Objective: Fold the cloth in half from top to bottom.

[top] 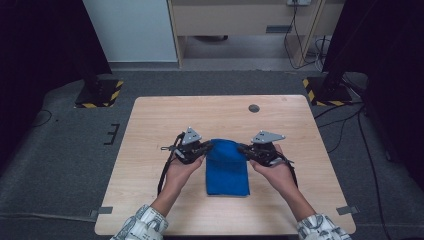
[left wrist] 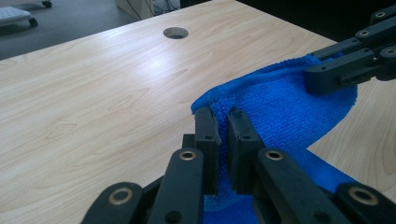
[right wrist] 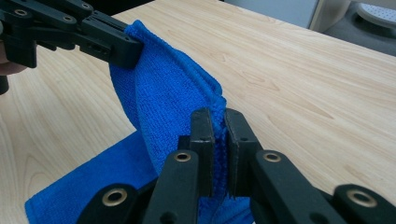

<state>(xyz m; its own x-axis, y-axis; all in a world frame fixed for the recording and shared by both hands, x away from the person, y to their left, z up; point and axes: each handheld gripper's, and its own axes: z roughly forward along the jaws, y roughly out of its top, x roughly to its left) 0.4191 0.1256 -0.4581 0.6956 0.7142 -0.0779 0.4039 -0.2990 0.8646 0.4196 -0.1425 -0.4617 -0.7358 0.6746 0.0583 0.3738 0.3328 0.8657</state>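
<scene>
I have both hand-held grippers, left (top: 206,147) and right (top: 244,148), clamped on the blue cloth's (top: 227,172) far corners, lifted off the worktop (top: 150,125), fold half done, laying over remains.

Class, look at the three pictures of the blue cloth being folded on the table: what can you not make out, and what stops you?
- Blue cloth, high view: how many layers it has; they lie flat on each other.
- Cloth edge inside the left tool, left gripper view: covered by the pads.
- Cloth's near end, right gripper view: cut off by the bottom edge behind the right tool.
- Table hole, high view: too small to see inside.
</scene>
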